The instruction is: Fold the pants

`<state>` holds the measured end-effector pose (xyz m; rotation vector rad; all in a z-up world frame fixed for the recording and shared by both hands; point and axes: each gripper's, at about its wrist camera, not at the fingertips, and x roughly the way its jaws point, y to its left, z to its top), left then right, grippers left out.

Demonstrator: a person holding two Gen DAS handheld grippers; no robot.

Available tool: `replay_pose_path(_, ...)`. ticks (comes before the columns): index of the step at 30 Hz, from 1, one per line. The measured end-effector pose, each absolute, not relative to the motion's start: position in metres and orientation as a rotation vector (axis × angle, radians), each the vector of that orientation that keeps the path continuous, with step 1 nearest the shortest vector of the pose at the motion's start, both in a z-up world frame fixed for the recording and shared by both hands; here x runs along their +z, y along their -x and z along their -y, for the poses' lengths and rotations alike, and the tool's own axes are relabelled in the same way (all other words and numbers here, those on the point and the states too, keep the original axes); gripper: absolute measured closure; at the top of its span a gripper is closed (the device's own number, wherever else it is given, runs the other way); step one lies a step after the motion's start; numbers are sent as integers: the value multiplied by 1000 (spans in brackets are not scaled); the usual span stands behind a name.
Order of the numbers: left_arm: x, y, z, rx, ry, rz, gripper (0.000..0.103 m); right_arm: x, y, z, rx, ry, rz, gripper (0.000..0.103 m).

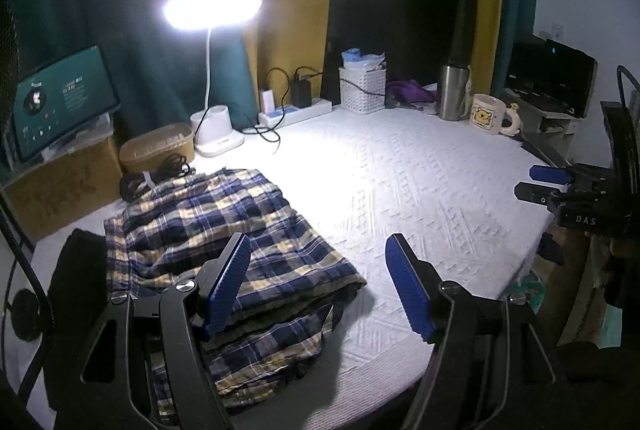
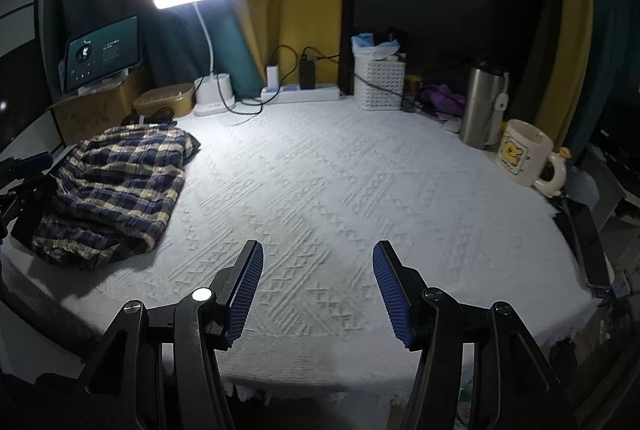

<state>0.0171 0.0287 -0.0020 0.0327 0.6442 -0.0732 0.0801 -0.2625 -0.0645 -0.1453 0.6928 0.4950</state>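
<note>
The blue, yellow and white plaid pants (image 1: 208, 238) lie folded in a thick stack on the white textured cloth (image 1: 400, 190), at the table's left side. In the right wrist view the pants (image 2: 116, 186) sit far left. My left gripper (image 1: 318, 262) is open and empty, just above the near right edge of the stack. My right gripper (image 2: 318, 274) is open and empty over bare cloth near the front edge, well right of the pants. It also shows in the left wrist view (image 1: 536, 180) at the right edge.
Along the back stand a lit desk lamp (image 1: 212, 8), a tablet (image 1: 60, 102) on a cardboard box, a tan box (image 1: 158, 146), a power strip (image 1: 296, 110), a white basket (image 1: 362, 90), a steel tumbler (image 1: 454, 92) and a bear mug (image 1: 490, 114).
</note>
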Motion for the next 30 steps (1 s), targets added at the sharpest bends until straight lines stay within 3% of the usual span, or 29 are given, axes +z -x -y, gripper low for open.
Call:
replay_pose_path(3, 6, -14, -26, -61, -40, -621, 30, -56, -76, 270, 479, 145, -665, 35)
replay_pose_path(5, 11, -11, -26, -56, -37, -594, 13, -48, -73, 275, 466, 142, -645, 35)
replay_pose_path(6, 15, -8, -25, -54, -35, -577, 11, -44, -71, 277, 459, 142, -635, 35)
replay_pose_path(12, 32, -1, -24, -40, -32, -519, 11, -19, -61, 291, 430, 131, -570, 33)
replay_pose_path(16, 43, 4, -21, -16, -49, -493, 11, -2, -53, 296, 433, 110, -525, 23)
replay_pose_path(24, 70, 23, -22, 28, -42, -380, 10, 23, -39, 297, 425, 94, -457, 21)
replay_pose_path(30, 85, 37, -22, 52, -41, -292, 1, 43, -25, 298, 426, 88, -396, 16)
